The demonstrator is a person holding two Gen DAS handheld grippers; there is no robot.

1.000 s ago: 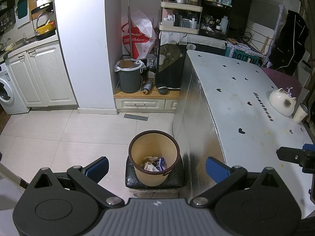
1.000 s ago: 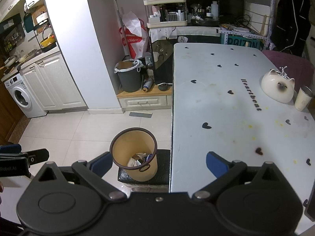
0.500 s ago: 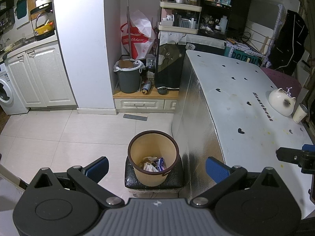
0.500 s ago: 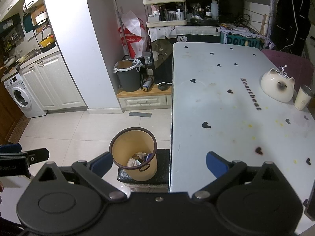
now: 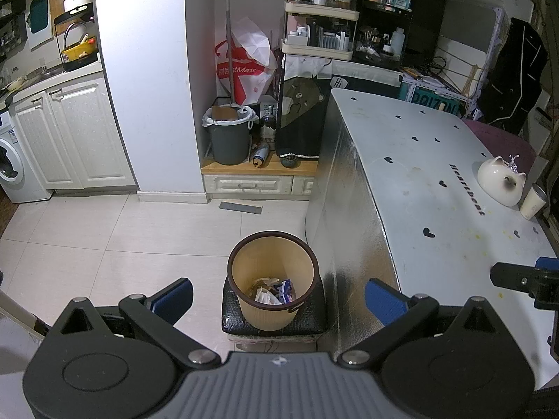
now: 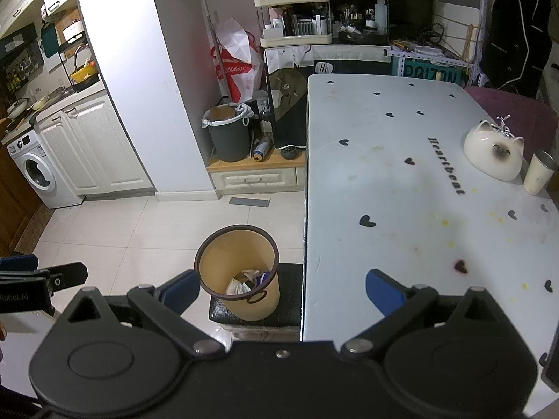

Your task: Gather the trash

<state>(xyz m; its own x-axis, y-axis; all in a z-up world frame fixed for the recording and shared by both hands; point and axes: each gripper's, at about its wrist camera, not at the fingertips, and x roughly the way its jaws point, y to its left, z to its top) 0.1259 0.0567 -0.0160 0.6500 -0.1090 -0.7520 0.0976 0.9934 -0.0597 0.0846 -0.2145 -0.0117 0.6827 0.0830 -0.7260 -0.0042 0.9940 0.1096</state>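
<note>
Both the left gripper [image 5: 277, 289] and right gripper [image 6: 281, 288] hang wide and empty; trash [image 5: 270, 289] lies in the bin [image 5: 244, 276] beside the table [image 6: 401, 181], which bears no visible litter, so collection appears largely complete.

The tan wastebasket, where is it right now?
In both views the tan wastebasket stands low and centre on a black stool, just left of the white table.

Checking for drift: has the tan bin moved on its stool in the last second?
No. The tan bin sits on the same spot of the black stool, beside the table.
</note>
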